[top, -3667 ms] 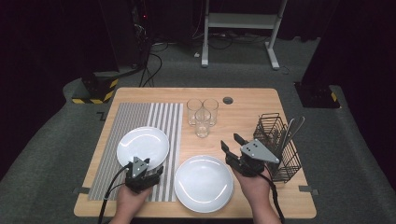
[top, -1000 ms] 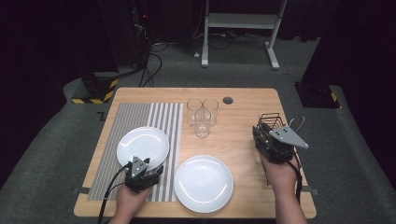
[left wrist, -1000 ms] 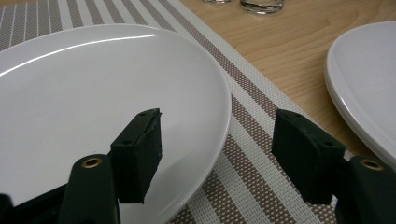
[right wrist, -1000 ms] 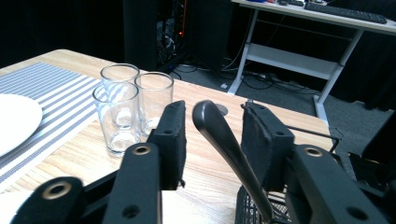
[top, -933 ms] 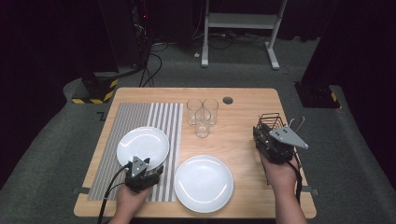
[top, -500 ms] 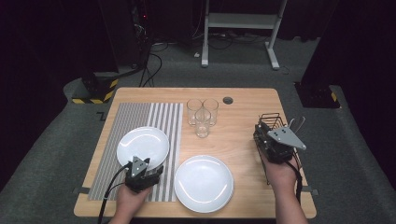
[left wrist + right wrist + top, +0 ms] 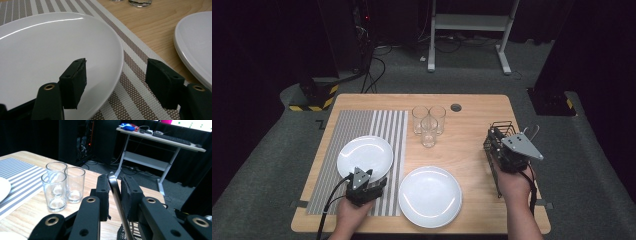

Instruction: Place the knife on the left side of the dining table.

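**Right jaws pinch a utensil handle at the caddy; plates not yet lifted**

In the right gripper view the right gripper [image 7: 114,192] has its two black pads either side of a slim metal utensil handle [image 7: 115,188], which stands upright between them. The jaws have just been closing on it and look to be touching both of its faces, so the grasp seems made. The lift out of the black wire cutlery caddy [image 7: 502,135] below is, by my reading, yet to come. From above, that caddy sits at about 3 o'clock on the wooden table [image 7: 472,150].

The left gripper [image 7: 117,80] stands wide, one pad over the rim of the white plate [image 7: 50,45], the other over the striped placemat [image 7: 135,72], gripping nothing. That plate lies at about 8 o'clock; a second white plate [image 7: 430,196] at 6 o'clock; three drinking glasses [image 7: 428,124] cluster towards 12 o'clock, well apart from both grippers. Laying the place still seems mostly ahead
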Available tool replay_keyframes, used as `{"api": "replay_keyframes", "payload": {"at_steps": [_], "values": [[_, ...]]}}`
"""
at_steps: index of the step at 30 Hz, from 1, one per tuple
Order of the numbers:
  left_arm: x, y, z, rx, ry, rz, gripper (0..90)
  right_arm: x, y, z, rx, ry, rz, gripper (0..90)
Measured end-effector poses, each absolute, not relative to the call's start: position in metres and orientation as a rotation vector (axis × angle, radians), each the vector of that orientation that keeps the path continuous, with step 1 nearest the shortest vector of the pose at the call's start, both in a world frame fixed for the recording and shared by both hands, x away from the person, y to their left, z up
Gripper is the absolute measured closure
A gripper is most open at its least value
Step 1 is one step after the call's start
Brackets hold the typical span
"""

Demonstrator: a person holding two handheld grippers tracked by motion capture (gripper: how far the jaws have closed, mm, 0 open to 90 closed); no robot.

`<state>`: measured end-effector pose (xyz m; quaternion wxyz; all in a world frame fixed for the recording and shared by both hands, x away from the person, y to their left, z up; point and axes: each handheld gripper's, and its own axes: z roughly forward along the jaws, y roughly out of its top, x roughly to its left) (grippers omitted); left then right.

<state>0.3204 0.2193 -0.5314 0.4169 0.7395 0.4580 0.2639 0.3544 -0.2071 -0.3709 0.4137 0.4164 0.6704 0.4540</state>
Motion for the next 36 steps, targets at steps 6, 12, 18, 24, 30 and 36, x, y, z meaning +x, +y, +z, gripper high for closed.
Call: {"api": "replay_keyframes", "payload": {"at_steps": [6, 12, 18, 24, 30, 36], "values": [[0.320, 0.219, -0.531, 1.856, 1.151, 0.663, 33.6, 0.354, -0.208, -0.365, 1.042, 1.662, 1.154, 79.2], [0.320, 0.219, -0.531, 1.857, 1.150, 0.664, 33.6, 0.350, -0.220, -0.362, 1.067, 1.610, 1.201, 81.0], [0.321, 0.219, -0.531, 1.860, 1.151, 0.662, 33.6, 0.347, -0.226, -0.366, 1.061, 1.585, 1.242, 80.7], [0.321, 0.219, -0.531, 1.859, 1.152, 0.663, 33.6, 0.352, -0.223, -0.370, 1.055, 1.593, 1.243, 79.8], [0.321, 0.219, -0.531, 1.861, 1.149, 0.662, 33.6, 0.356, -0.223, -0.369, 1.068, 1.597, 1.257, 79.1], [0.321, 0.219, -0.531, 1.862, 1.150, 0.658, 33.6, 0.362, -0.222, -0.371, 1.088, 1.610, 1.243, 77.6]]}}
